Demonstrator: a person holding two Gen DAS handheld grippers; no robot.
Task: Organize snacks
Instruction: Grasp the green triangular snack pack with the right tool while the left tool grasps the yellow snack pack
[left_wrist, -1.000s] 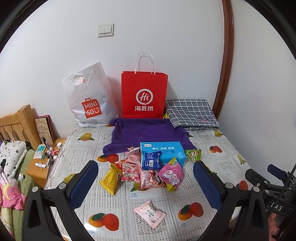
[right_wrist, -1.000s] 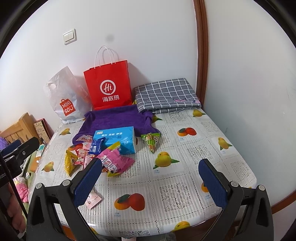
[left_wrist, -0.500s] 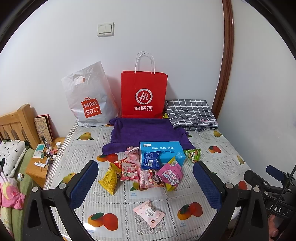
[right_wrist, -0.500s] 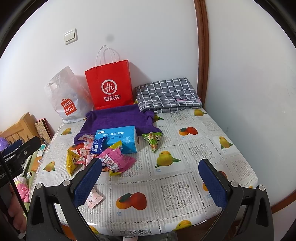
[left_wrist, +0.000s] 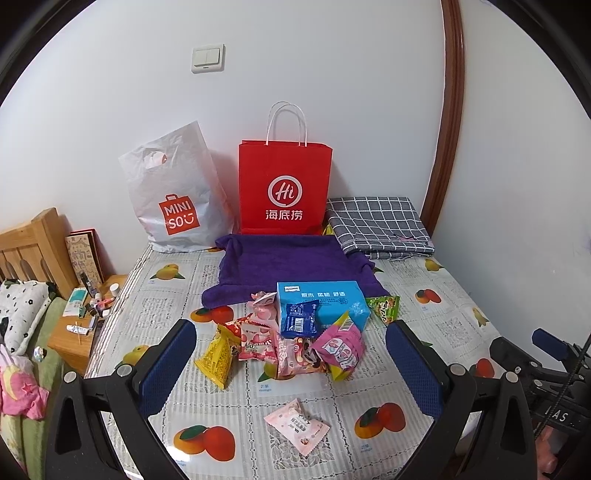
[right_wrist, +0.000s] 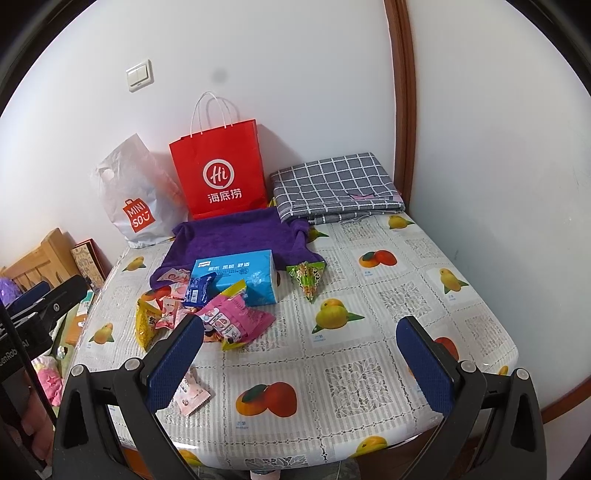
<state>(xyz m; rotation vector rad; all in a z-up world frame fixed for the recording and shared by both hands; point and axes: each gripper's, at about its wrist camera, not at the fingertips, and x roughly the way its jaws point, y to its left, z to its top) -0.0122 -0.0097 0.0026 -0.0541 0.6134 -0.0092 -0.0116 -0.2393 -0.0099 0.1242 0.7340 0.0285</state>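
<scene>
Nothing is sorted yet. Left wrist view: the left hand-held gripper (left_wrist: 291, 369) hovers released above the snack pile (left_wrist: 295, 332) mid-worktop (left_wrist: 424, 428); one pink packet (left_wrist: 297, 424) lies nearer. Right wrist view: the right hand-held gripper (right_wrist: 299, 363), spread and empty, hangs right of the pile; a green packet (right_wrist: 307, 277) sits apart.

The tabletop (left_wrist: 436, 295), under a fruit-print cloth, carries a red bag (left_wrist: 284, 188), white bag (left_wrist: 177, 199), checked cloth (left_wrist: 380, 225), purple towel (left_wrist: 284, 262), blue box (left_wrist: 332, 301) and snack packets (left_wrist: 280, 339), one pink packet (left_wrist: 297, 424) apart.
</scene>
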